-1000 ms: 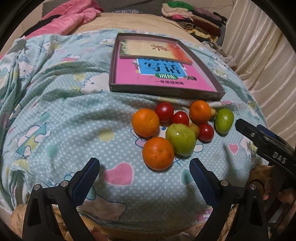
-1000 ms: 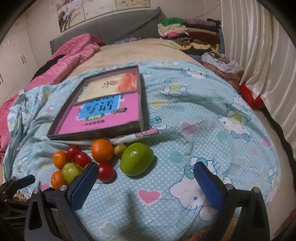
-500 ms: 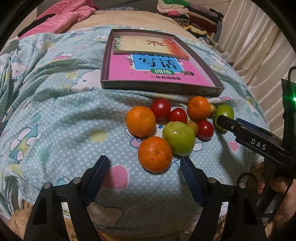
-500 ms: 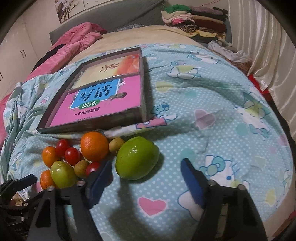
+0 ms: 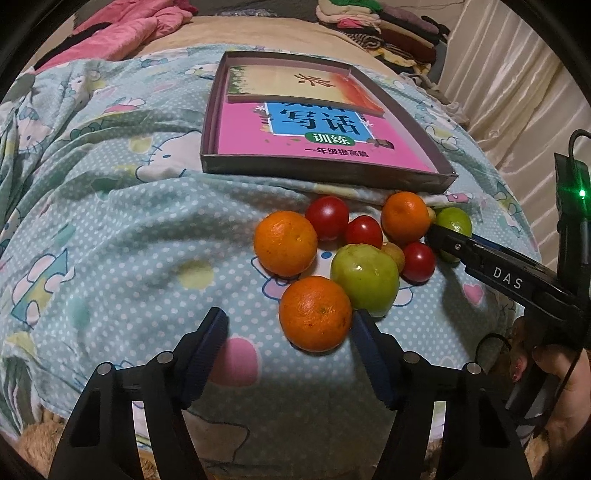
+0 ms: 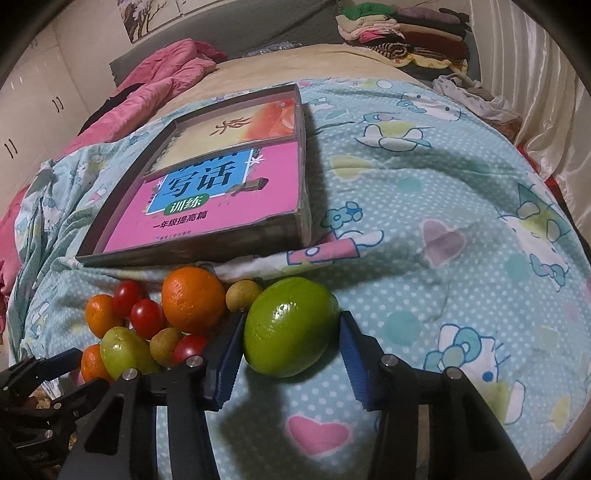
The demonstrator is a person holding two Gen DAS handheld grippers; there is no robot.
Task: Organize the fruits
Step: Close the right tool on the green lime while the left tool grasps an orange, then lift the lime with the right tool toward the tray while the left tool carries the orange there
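Observation:
A pile of fruit lies on the blue bedsheet in front of a shallow box [image 5: 325, 173] holding books. My left gripper [image 5: 291, 345] is open, its right finger beside the nearest orange [image 5: 314, 313], with a green apple [image 5: 365, 279], a second orange [image 5: 285, 243] and red tomatoes [image 5: 327, 218] behind. My right gripper [image 6: 291, 354] is open with its blue pads on either side of a green lime [image 6: 291, 326], close to it. Next to the lime lie an orange [image 6: 193, 299] and a small brown fruit [image 6: 243, 294]. The right gripper's finger [image 5: 491, 269] shows in the left wrist view.
The box [image 6: 221, 206] sits just behind the fruit. A pink quilt [image 6: 155, 88] lies at the far left of the bed, folded clothes [image 6: 399, 29] at the far end, and curtains [image 6: 554, 74] hang on the right. The sheet drops off near both grippers.
Both grippers moved forward toward the fruit. The right gripper's fingers now flank the lime and have narrowed; the left gripper has also narrowed and reached the nearest orange.

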